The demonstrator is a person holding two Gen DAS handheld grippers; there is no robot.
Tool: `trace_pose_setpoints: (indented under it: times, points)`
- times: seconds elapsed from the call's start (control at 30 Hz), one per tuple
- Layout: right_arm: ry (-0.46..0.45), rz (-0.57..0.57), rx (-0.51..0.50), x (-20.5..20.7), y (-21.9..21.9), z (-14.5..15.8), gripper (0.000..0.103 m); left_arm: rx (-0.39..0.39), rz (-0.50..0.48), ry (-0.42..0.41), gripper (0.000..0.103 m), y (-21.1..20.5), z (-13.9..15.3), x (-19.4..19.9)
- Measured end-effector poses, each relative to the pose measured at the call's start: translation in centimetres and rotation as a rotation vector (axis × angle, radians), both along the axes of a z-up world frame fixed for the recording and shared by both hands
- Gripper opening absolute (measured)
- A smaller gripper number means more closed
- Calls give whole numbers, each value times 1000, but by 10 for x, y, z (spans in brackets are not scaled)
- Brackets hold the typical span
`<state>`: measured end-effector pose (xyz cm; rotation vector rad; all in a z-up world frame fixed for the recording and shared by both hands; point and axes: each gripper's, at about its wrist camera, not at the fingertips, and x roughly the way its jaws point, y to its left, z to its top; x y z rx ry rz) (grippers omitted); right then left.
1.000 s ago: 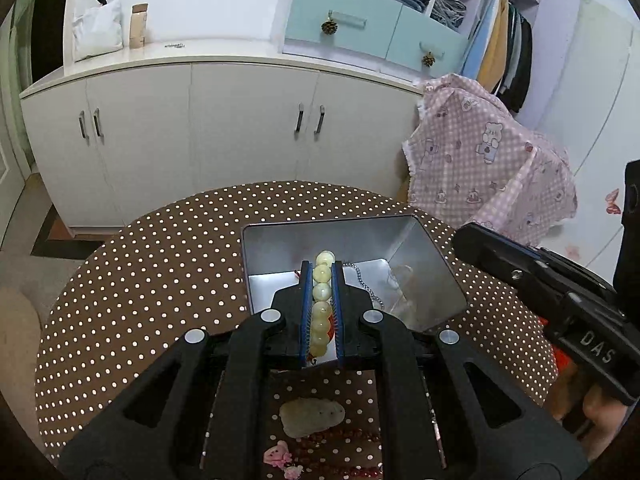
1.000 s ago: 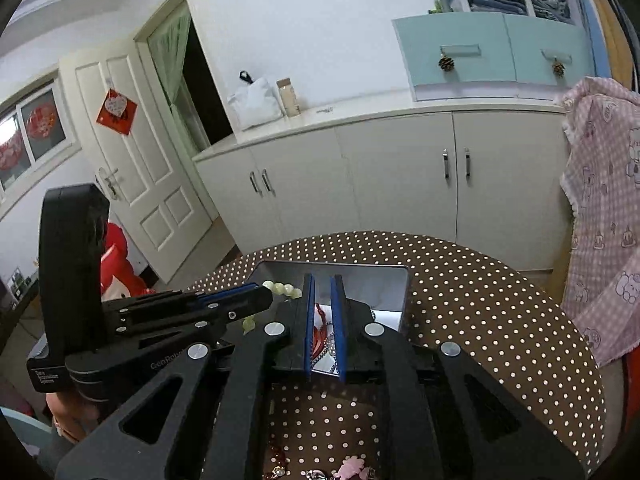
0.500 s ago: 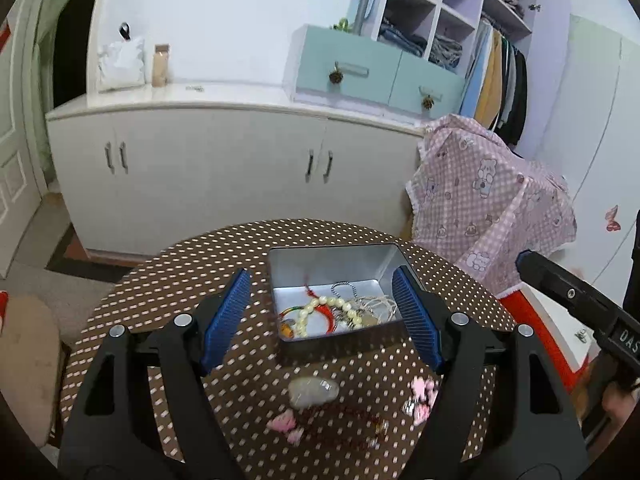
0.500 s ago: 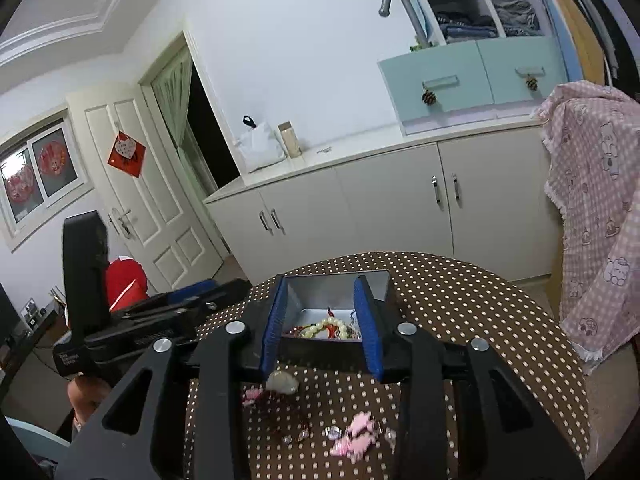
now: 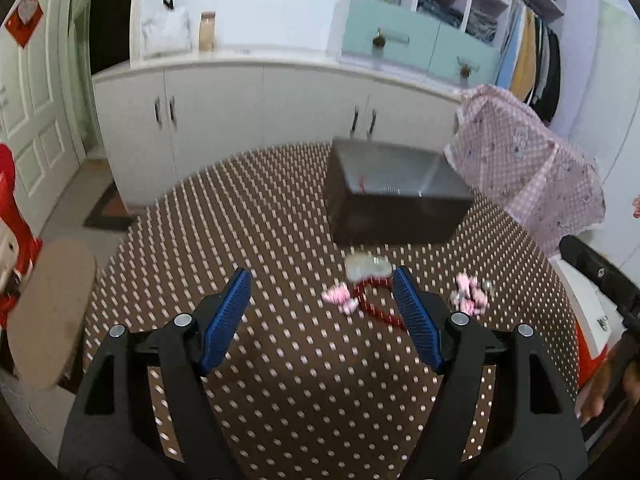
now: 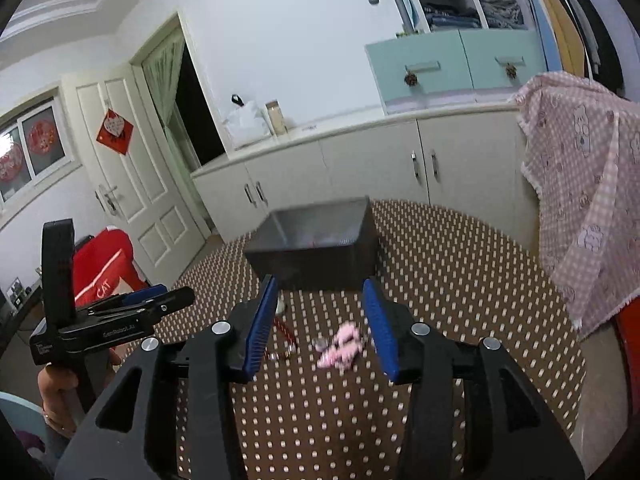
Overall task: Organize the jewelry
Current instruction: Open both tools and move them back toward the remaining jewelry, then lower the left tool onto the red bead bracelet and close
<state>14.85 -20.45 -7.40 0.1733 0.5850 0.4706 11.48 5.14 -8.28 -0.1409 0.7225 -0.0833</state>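
A grey metal box point(image 5: 396, 208) point(image 6: 316, 256) stands at the far side of the dotted round table point(image 5: 240, 220); a bit of red shows inside it. In front of it on the cloth lie a pale stone pendant point(image 5: 366, 266), a red bead string point(image 5: 376, 310) point(image 6: 286, 334) and pink trinkets point(image 5: 340, 296) point(image 6: 342, 346). My left gripper point(image 5: 320, 280) hangs open and empty over the cloth, short of these pieces. My right gripper point(image 6: 320, 286) is empty too, its jaws opening, with the pink trinkets lying on the table below it. The left gripper point(image 6: 120, 312) also shows at the left of the right wrist view.
White cabinets point(image 5: 260, 112) run behind the table. A pink checked cloth point(image 5: 528, 168) point(image 6: 580, 200) hangs over something at the table's right. A padded stool point(image 5: 52, 300) and a red object point(image 6: 104, 264) stand to the left. A hand point(image 6: 56, 396) holds the left tool.
Both grippers were shut over the box, the left on a pale bead bracelet. They opened, the beads lay in the box, and both pulled back toward the near side of the table.
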Motion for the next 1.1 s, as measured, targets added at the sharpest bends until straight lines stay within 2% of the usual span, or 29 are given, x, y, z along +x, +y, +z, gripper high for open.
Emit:
trace_pose_setpoints:
  times: [0.2,0.33,0.5,0.57,0.6,0.77,0.83,1.1]
  points:
    - [22,-11,-46,-3,3,-14,44,-8,-39,35,73,-19,-17,-3]
    - [43,-13,-45,-4,-1,-20,46,49,-50,13,73,-37,-19,-7]
    - [64,-36,-42,-5,-8,-27,48,71,-118,9,72,-57,-20,-7]
    - [66,-36,-38,-6,-11,-29,49,89,-141,27,68,-65,-24,-5]
    - [67,-39,-41,-8,-12,-30,50,96,-156,37,62,-68,-26,-3]
    - [81,-46,-50,-7,-15,-37,51,127,-217,67,52,-84,-35,3]
    - [104,-38,-30,-6,-16,-40,51,145,-223,79,40,-91,-37,5]
    - [132,-25,-21,-2,-16,-44,51,179,-262,107,37,-107,-45,14]
